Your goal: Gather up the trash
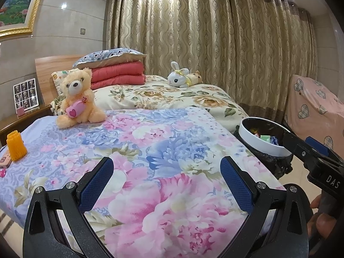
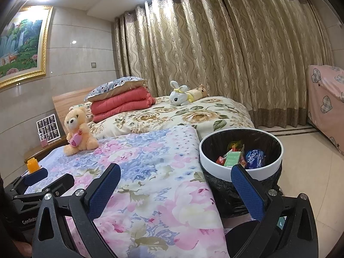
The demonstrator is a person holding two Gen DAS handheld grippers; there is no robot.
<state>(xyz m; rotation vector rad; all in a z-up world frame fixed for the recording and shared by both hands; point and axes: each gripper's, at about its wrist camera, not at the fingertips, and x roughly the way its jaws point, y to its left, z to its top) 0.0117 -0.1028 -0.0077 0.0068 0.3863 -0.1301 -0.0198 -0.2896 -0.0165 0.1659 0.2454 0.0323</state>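
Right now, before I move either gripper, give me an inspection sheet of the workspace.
Surface: bed with a floral cover; no loose trash seen on it.
Job's things: bin with a black liner, on the floor at the bed's right side, holds a green box, a blue wrapper and other packets.
Clutter: teddy, orange holder and a phone at the bed's left edge; bunny and folded red quilt further back.
Grippers: left gripper open and empty over the bed; right gripper open and empty, near the bin.
Cables: nothing seen.
Surroundings: curtain, painting, nightstand, pink-covered furniture.
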